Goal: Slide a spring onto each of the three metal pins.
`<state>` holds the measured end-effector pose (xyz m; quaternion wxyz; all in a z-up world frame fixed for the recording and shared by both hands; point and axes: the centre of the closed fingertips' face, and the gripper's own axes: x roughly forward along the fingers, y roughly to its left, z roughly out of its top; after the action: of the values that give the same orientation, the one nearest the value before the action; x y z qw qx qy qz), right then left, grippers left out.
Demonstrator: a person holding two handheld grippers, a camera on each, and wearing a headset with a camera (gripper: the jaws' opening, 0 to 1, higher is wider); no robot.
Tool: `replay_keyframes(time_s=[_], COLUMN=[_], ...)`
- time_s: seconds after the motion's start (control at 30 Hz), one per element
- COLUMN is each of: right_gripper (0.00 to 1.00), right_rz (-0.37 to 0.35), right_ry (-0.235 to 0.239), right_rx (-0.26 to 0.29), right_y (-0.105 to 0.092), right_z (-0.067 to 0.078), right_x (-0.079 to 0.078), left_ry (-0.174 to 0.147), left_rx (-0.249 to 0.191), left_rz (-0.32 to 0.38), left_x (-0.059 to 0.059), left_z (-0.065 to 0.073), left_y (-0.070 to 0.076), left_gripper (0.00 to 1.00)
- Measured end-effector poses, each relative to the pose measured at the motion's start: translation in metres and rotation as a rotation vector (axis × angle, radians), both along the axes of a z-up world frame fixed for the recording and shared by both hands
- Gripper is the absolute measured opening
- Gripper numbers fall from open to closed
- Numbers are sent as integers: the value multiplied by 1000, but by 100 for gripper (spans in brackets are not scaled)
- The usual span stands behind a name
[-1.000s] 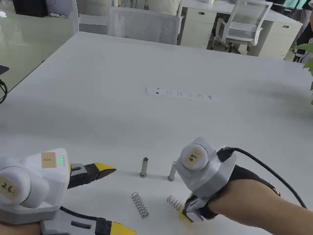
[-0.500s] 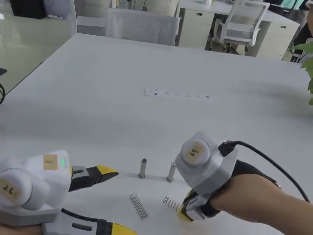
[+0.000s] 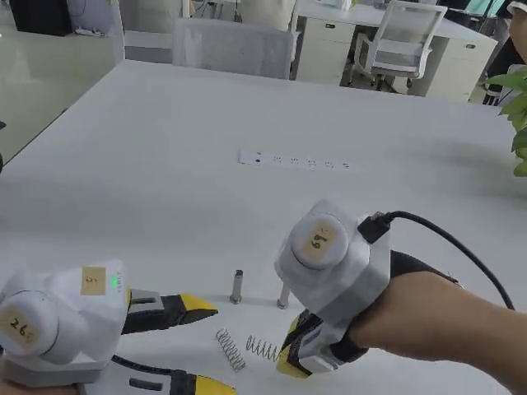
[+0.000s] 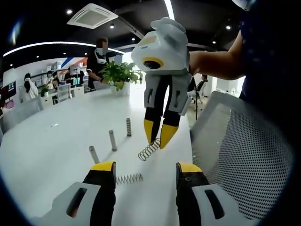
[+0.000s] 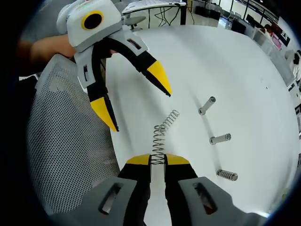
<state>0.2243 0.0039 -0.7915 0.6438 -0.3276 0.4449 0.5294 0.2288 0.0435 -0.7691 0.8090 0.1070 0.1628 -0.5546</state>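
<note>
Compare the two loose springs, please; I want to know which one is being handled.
The held spring is pinched at one end by the shut right gripper; the free spring lies loose on the table. The held spring tilts up toward that gripper; the free spring lies flat before the open left gripper. Both are like-sized metal coils.

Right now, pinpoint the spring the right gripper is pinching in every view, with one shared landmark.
Head view: spring bottom centre, beside yellow fingers.
Left gripper view: centre, under the right gripper.
Right gripper view: low centre, between the fingers.
Landmark: the end bare pin.
</note>
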Motion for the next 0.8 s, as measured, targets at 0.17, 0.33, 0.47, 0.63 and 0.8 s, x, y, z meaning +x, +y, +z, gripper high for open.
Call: replay_keyframes(time_s=[0.17, 0.33, 0.47, 0.63, 0.8], right_gripper=[7, 7, 7, 7, 7], right_rz=[82, 129, 148, 173, 201], right_ry=[-8, 1, 2, -4, -1], right_rx=[-8, -4, -2, -1, -5], right_y=[5, 10, 12, 14, 17], right_z=[4, 7, 9, 13, 15], right_x=[-8, -16, -19, -21, -24], left_ry=[-5, -12, -13, -10, -12], left_rx=[6, 7, -1, -2, 3], left_rz=[-34, -65, -88, -116, -134], left_x=[-5, -9, -12, -17, -19], left_z=[-1, 0, 2, 2, 2], left_y=[-3, -6, -10, -14, -16], left_gripper=[37, 28, 22, 13, 9])
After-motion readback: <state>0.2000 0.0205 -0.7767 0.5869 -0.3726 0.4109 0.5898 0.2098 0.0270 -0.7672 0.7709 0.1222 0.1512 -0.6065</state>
